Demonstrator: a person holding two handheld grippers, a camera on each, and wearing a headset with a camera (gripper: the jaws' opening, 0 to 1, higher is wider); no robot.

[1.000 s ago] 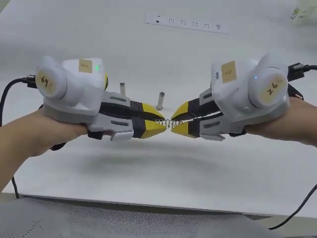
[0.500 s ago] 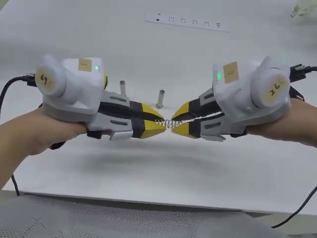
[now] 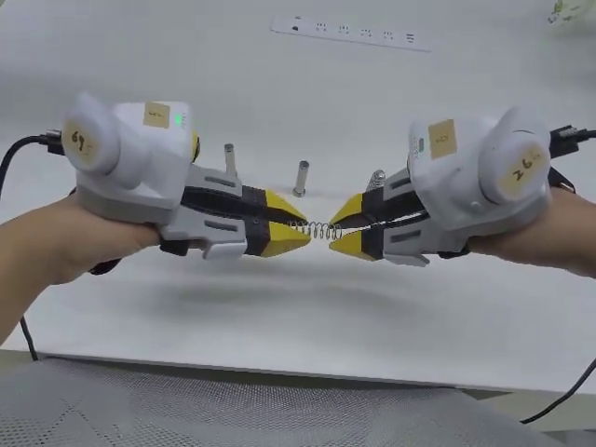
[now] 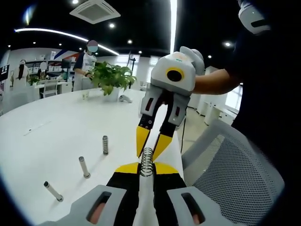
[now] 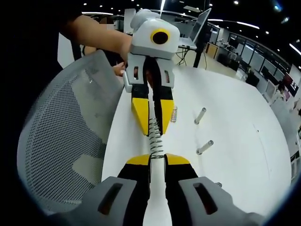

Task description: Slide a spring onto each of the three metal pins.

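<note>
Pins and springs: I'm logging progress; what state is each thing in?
Silver coil spring: held in air, gripped at both ends.
Left gripper: shut on one end.
Right gripper: shut on the other end.
Metal pin nearest right gripper: upright, carries a second spring.
Middle metal pin: upright, bare.
Last metal pin: upright, bare.

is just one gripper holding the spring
No, the spring spans the gap between the left gripper and the right gripper, each shut on one end.

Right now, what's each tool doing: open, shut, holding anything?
Left tool: shut on one end of the spring.
Right tool: shut on the other end of the same spring.
</note>
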